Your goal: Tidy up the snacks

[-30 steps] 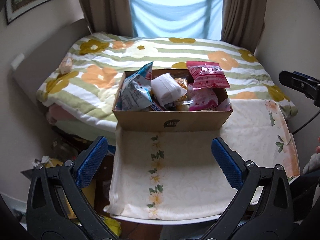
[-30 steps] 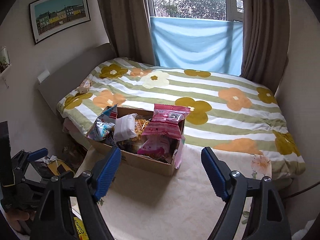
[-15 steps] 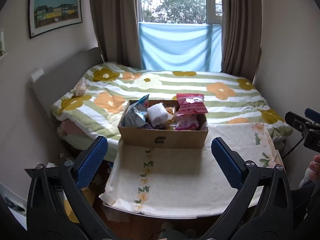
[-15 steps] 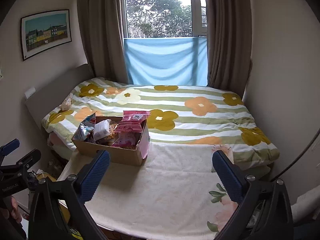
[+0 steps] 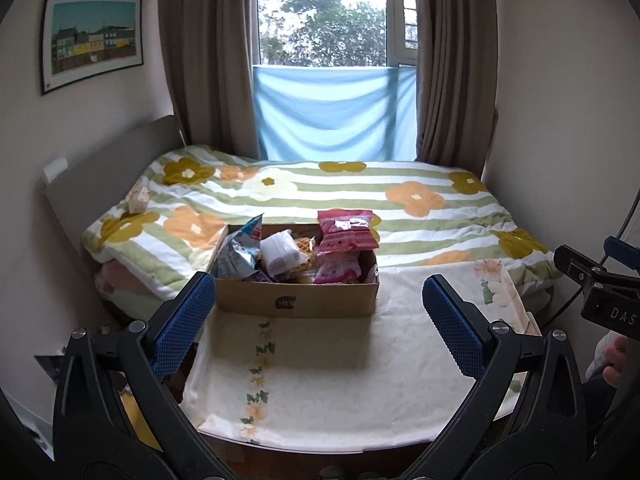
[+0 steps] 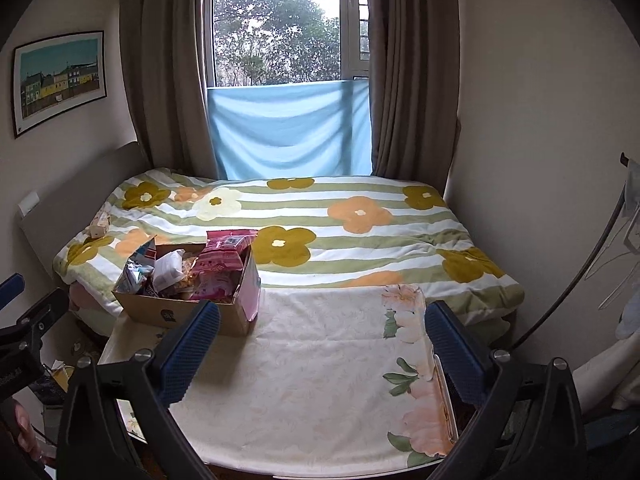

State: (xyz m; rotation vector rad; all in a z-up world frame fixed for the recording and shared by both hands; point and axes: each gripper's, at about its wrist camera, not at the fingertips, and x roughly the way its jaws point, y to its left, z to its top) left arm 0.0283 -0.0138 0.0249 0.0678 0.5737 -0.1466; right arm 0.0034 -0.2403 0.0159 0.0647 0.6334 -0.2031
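Sitting at the counter's [image 5: 320, 392] far left corner, cardboard box [image 5: 296, 300] brimming with snack packets [image 5: 347, 232], left gripper [image 5: 318, 328] and right gripper [image 6: 322, 350] hovering at the near edge, jaws gaping wide, gripping nothing.

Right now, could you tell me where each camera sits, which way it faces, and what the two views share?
Left wrist: on the left gripper, facing the cardboard box head-on; its open blue fingers show, the right gripper at the right edge.
Right wrist: on the right gripper, further right, the box to its left; its open fingers show, the left gripper at the left edge.
Shared: box, floral bed, window.
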